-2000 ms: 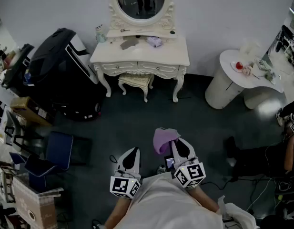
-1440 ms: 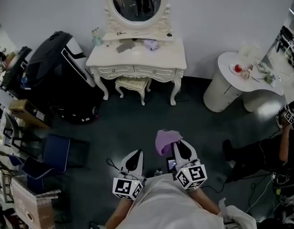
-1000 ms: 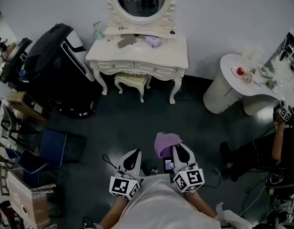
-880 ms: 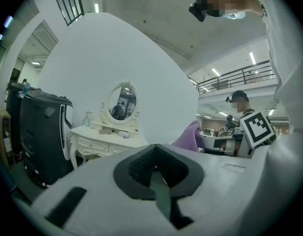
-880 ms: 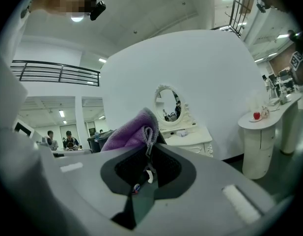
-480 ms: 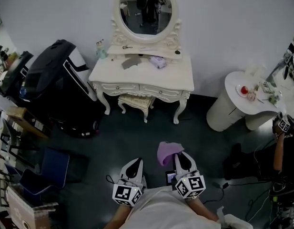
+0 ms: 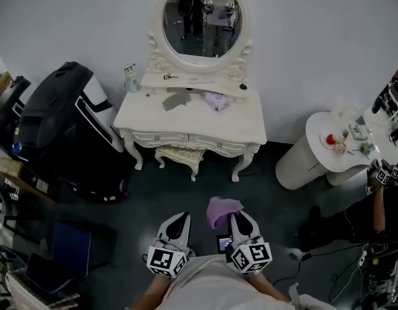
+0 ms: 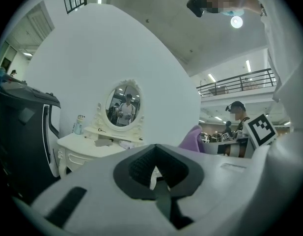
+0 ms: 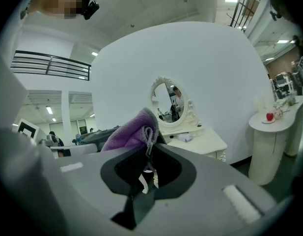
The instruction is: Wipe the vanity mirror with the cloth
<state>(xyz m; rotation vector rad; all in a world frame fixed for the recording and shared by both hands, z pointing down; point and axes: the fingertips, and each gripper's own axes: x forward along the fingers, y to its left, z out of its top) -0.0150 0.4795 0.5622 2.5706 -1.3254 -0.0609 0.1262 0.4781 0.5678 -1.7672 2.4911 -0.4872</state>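
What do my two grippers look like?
The left gripper and right gripper are white, tapering shells with dark-lined fingers. Each carries a white cube printed with black square markers. The person wears a light top.

View along the left tongs [image 8: 156, 173], jaws together with nothing between them, toward an oval mirror [image 8: 123, 107]. Below the mirror stands a white worktop [image 8: 72, 142]. Left of the mirror is a small bottle [image 8: 78, 124]; right of it, and nearer, is a purple cloth [image 8: 193, 137].
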